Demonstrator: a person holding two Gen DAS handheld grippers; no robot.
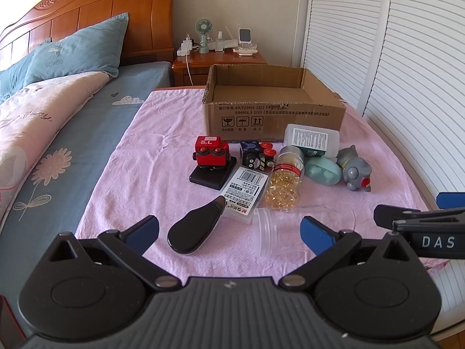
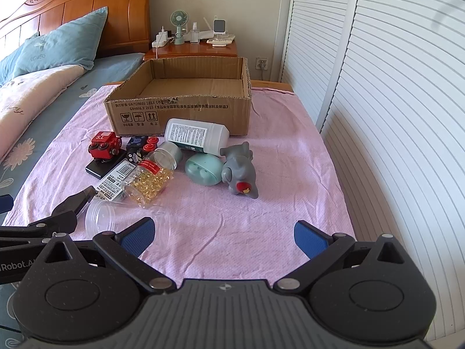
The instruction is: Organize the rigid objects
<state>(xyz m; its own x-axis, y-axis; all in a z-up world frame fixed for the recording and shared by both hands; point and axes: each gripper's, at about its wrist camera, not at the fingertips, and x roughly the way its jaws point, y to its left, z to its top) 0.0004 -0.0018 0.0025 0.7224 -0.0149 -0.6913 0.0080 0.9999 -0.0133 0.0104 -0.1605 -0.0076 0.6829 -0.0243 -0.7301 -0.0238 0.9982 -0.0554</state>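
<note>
An open cardboard box (image 1: pixel 274 113) (image 2: pixel 180 110) stands at the back of a pink cloth (image 1: pixel 162 180) (image 2: pixel 261 218). In front of it lie a red toy robot (image 1: pixel 210 154) (image 2: pixel 103 144) on a black block, a dark cube toy (image 1: pixel 255 155), a capsule jar (image 1: pixel 286 177) (image 2: pixel 152 176), a white bottle (image 1: pixel 315 139) (image 2: pixel 196 136), a teal case (image 1: pixel 322 170) (image 2: pixel 203 170), a grey toy (image 1: pixel 356 170) (image 2: pixel 239 173), a labelled flat box (image 1: pixel 245 192) (image 2: pixel 116 181), a black shoehorn-like piece (image 1: pixel 194 231) and a clear empty jar (image 1: pixel 267 232) (image 2: pixel 101 218). My left gripper (image 1: pixel 229 232) is open over the near cloth. My right gripper (image 2: pixel 223 237) is open and empty.
A bed with blue pillows (image 1: pixel 75 49) and a quilt lies to the left. A wooden nightstand (image 1: pixel 218 64) with a small fan stands behind the box. White louvred doors (image 2: pixel 392 116) run along the right side.
</note>
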